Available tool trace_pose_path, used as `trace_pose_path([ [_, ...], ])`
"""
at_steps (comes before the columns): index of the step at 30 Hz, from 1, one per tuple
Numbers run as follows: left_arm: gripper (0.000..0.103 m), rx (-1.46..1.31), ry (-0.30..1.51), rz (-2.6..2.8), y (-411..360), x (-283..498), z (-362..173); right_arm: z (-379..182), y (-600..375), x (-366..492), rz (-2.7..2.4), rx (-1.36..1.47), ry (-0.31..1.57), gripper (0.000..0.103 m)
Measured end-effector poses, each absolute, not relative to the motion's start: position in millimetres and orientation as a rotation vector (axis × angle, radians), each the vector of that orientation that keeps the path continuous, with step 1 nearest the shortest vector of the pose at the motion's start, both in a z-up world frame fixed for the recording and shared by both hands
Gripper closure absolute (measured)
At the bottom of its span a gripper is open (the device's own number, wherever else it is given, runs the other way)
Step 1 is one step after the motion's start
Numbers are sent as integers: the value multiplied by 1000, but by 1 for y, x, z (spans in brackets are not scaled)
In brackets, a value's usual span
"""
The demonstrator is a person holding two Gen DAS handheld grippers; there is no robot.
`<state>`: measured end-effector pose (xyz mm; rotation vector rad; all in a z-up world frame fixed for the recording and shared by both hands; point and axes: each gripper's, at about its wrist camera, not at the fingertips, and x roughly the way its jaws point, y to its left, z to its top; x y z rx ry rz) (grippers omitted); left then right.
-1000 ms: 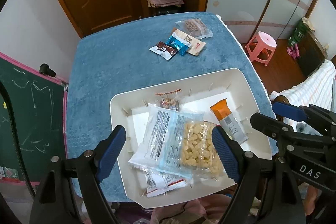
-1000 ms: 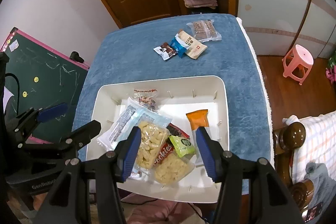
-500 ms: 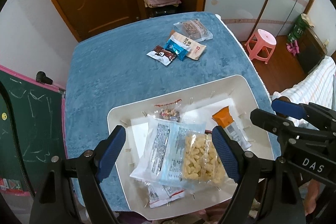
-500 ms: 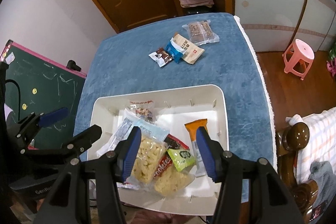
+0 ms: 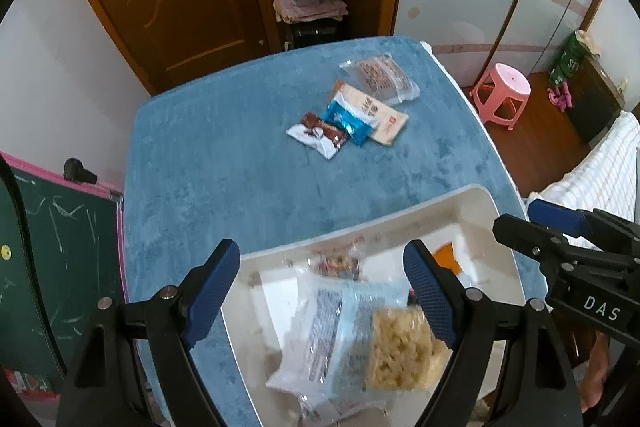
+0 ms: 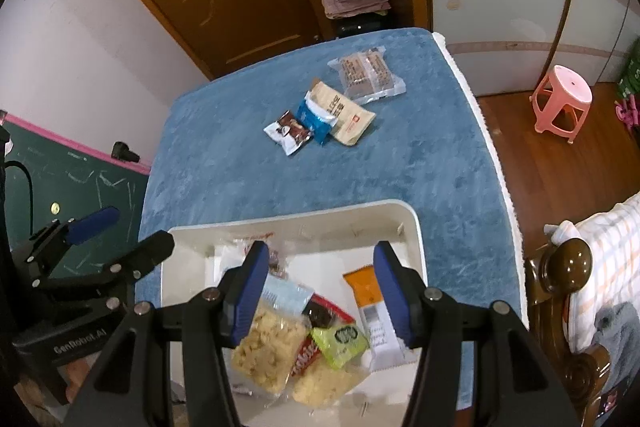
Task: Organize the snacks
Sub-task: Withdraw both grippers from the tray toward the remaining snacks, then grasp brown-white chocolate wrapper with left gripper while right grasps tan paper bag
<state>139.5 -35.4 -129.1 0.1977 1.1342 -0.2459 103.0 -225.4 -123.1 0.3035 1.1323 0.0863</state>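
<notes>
Left tongs (image 5: 324, 285): jaws spread wide, empty, held aloft. Right tongs (image 6: 320, 291): jaws spread wide, empty, level beside the left.

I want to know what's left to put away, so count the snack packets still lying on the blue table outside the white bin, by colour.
Clear packet with brown bars: 1
Beige packet: 1
Blue packet: 1
Brown and white packet: 1
Total: 4
</notes>
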Motion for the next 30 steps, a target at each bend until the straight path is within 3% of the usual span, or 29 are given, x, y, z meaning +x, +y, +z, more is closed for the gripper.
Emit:
trace_pose_path([
  [16, 20, 226, 1092, -257, -41, 227, -138, -115, -260, 178, 7, 325, 1092, 48],
  [30, 20, 124, 1281, -242, -49, 321, -239, -179, -276, 280, 79, 352, 1185, 48],
])
